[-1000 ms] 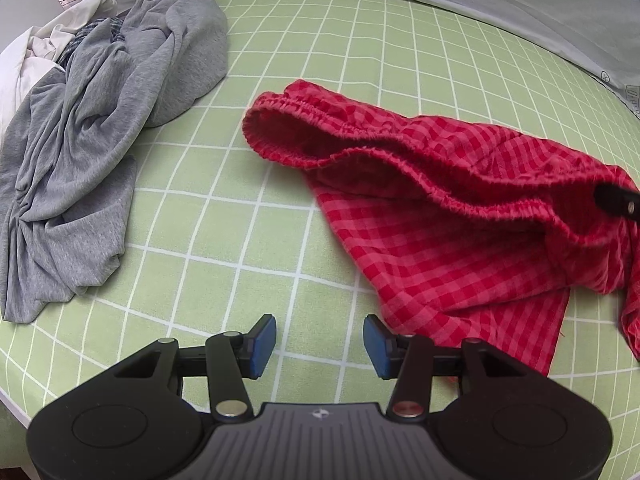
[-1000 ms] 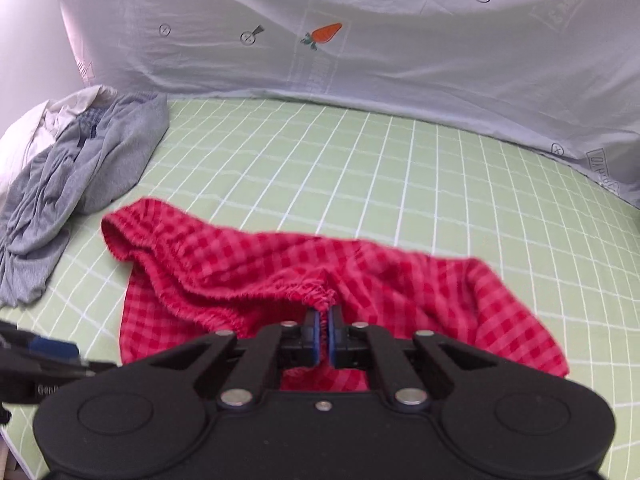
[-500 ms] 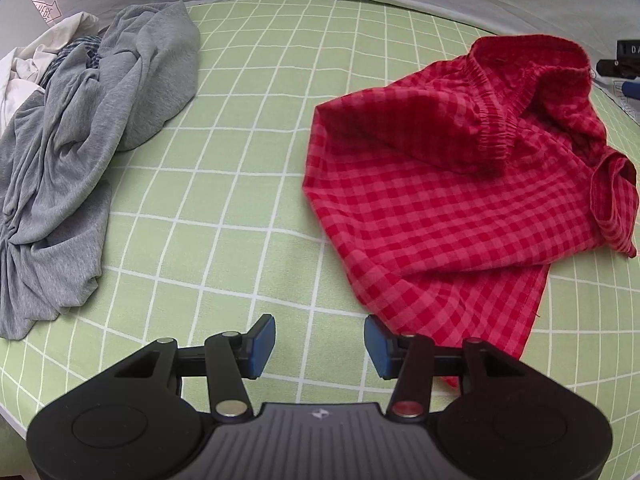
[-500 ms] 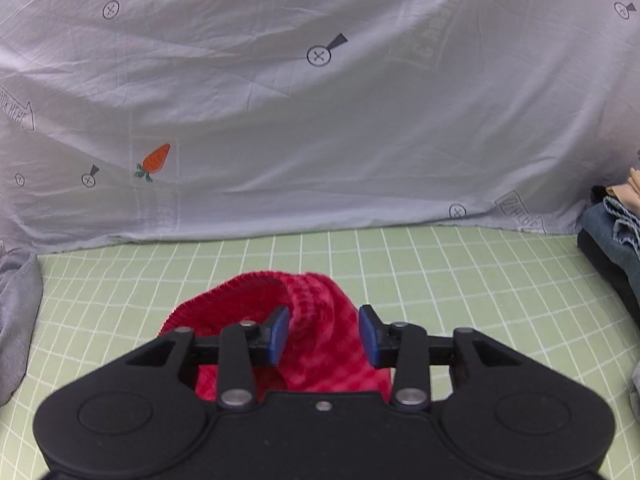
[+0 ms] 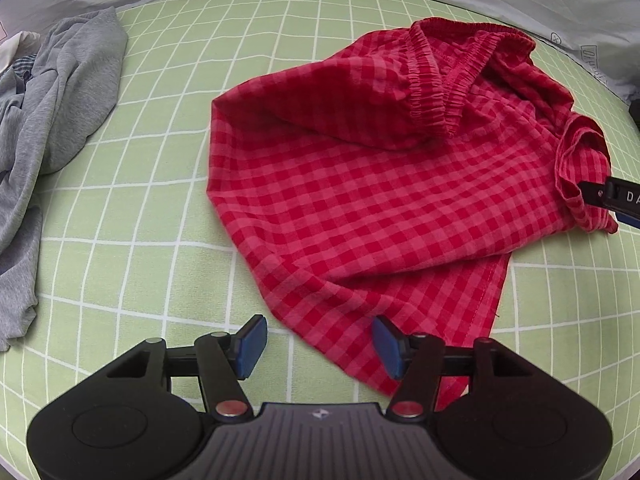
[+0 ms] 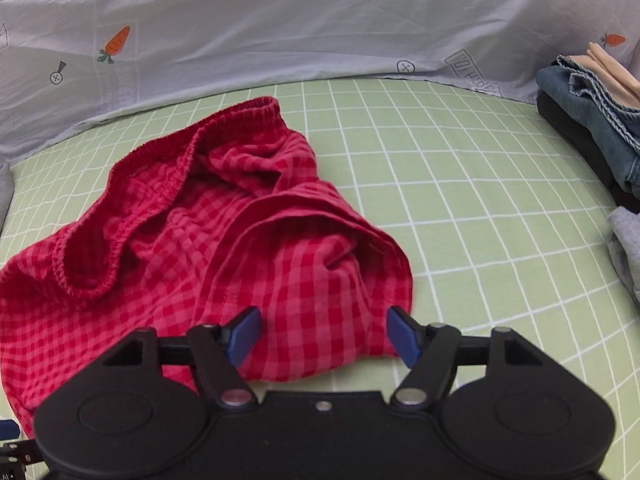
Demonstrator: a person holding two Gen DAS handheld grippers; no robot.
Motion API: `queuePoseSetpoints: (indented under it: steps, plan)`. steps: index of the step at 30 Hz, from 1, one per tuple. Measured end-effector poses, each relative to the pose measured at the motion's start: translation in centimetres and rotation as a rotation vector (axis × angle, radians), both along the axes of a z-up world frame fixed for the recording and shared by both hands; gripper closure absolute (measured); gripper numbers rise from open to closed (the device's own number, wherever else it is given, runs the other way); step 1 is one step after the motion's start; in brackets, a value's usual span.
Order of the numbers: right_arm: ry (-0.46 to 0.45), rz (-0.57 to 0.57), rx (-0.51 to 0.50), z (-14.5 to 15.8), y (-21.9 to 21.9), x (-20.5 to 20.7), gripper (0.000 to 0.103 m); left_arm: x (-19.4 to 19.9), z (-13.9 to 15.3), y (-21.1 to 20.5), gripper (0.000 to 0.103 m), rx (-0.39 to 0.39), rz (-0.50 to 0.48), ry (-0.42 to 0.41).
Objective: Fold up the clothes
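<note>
2 views, 2 claws, both spread and pinching nothing.

Left wrist view: left claw (image 5: 318,346) low in the frame, blue pads wide apart, hovering just over the near hem of the red checked shorts (image 5: 380,184). Shorts spread across centre and right on the green gridded sheet (image 5: 160,128), elastic waistband gaping at upper right, 1 leg bunched at right edge. Probably lined up to take that hem for flattening. Grey garment (image 5: 48,120) heaped at left, well apart, likely waiting its turn.

Right wrist view: right claw (image 6: 322,338) at bottom centre, pads apart on either side of a raised hump of the shorts (image 6: 240,232), waistband at upper left. Folded stack of clothes (image 6: 592,120) at right edge, apparently finished work. Printed pale cloth (image 6: 280,20) behind.
</note>
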State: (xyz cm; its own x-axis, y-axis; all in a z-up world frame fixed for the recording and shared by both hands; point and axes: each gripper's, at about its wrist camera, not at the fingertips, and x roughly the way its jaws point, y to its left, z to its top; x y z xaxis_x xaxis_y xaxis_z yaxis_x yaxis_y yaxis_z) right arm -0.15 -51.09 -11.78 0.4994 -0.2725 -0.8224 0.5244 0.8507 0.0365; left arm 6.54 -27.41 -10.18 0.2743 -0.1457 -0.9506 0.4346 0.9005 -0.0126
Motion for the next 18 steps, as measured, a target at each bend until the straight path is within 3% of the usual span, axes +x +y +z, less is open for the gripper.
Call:
queuePoseSetpoints:
  steps: [1,2,3,5,10,15,18]
  plan:
    - [-0.001,-0.007,0.01,-0.2,-0.3,-0.2,0.037,-0.1,0.0,-0.2,0.046,0.0,-0.006,-0.01]
    - [-0.009,-0.008,0.025,-0.4,-0.5,-0.5,0.052,-0.2,-0.1,-0.4,0.05,0.001,-0.011,-0.019]
    - [-0.02,-0.007,0.045,-0.5,-0.8,-0.7,0.074,-0.3,-0.1,-0.5,0.064,0.001,-0.017,-0.029]
    - [-0.037,-0.012,0.072,-0.6,-1.2,-1.2,0.1,-0.3,-0.1,-0.6,0.099,-0.016,-0.022,-0.031]
    - [-0.035,-0.087,0.014,0.8,-2.0,-3.6,0.101,-0.2,0.2,1.2,0.102,0.002,0.004,-0.018]
    - [0.058,-0.148,-0.058,1.7,-3.0,-7.6,0.101,0.0,1.0,5.4,0.101,0.064,0.058,-0.027]
    - [0.078,-0.177,-0.053,1.9,-3.2,-9.0,0.097,0.1,1.6,7.7,0.092,0.098,0.089,-0.036]
